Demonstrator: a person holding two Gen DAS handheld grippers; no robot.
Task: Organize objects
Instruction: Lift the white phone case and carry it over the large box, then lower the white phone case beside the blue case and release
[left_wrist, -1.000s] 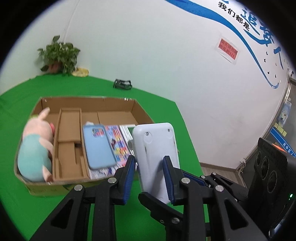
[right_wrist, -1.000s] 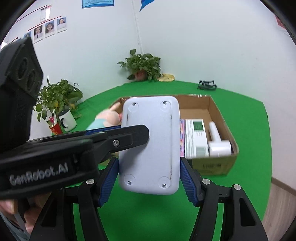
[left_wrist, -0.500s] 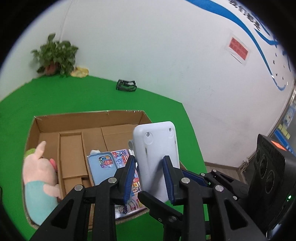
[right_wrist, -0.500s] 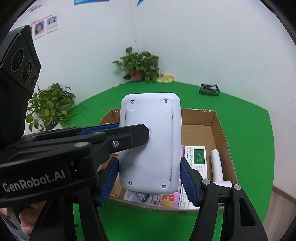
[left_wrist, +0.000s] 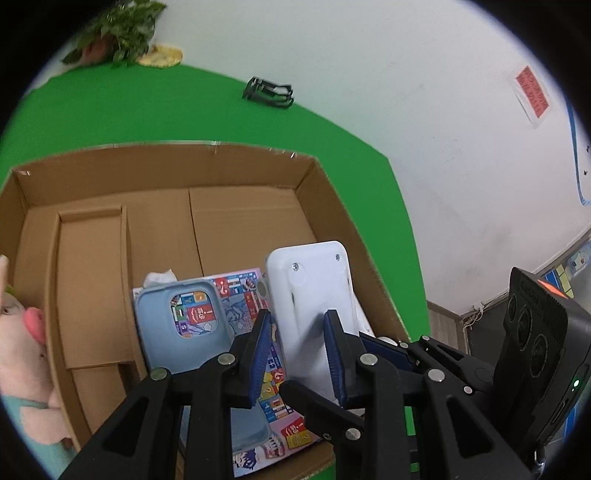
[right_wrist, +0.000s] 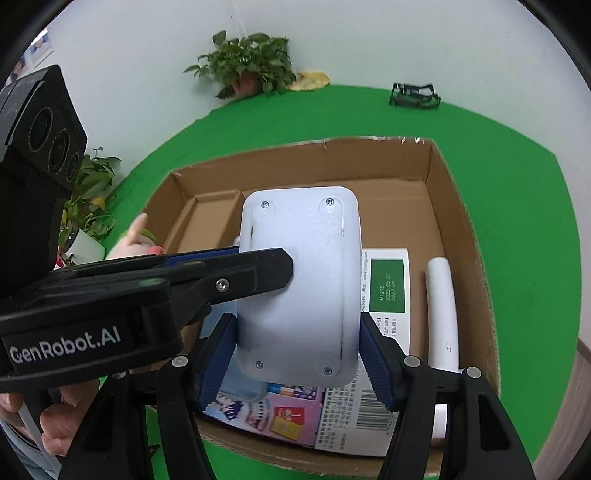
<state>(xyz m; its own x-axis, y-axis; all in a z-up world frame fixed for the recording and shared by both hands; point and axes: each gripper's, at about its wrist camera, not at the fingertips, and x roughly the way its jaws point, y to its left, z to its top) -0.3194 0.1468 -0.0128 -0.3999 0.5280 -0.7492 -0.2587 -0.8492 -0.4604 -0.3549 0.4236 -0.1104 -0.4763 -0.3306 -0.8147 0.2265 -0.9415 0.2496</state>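
Observation:
A white rounded-rectangle device (left_wrist: 314, 291) (right_wrist: 299, 284), back side up with screws showing, hangs over the open cardboard box (left_wrist: 166, 147) (right_wrist: 436, 184). Both grippers hold it. My left gripper (left_wrist: 297, 343) is shut on its thin edge, blue pads pressing on both faces. My right gripper (right_wrist: 297, 354) is shut across its width. In the right wrist view the left gripper's finger (right_wrist: 258, 273) reaches in from the left onto the device. Below it in the box lie a blue phone case (left_wrist: 173, 325), a colourful booklet (left_wrist: 240, 291) and a white carton with a green label (right_wrist: 388, 288).
A plush pig (left_wrist: 22, 350) fills the box's left end, and a white tube (right_wrist: 441, 306) lies along its right wall. The back half of the box floor is bare cardboard. On the green cloth behind stand a potted plant (right_wrist: 247, 66) and a black frame (right_wrist: 413, 94).
Both grippers carried the white device forward and down, from in front of the box to above its near right part. The box now looks larger and closer. The grips are unchanged.

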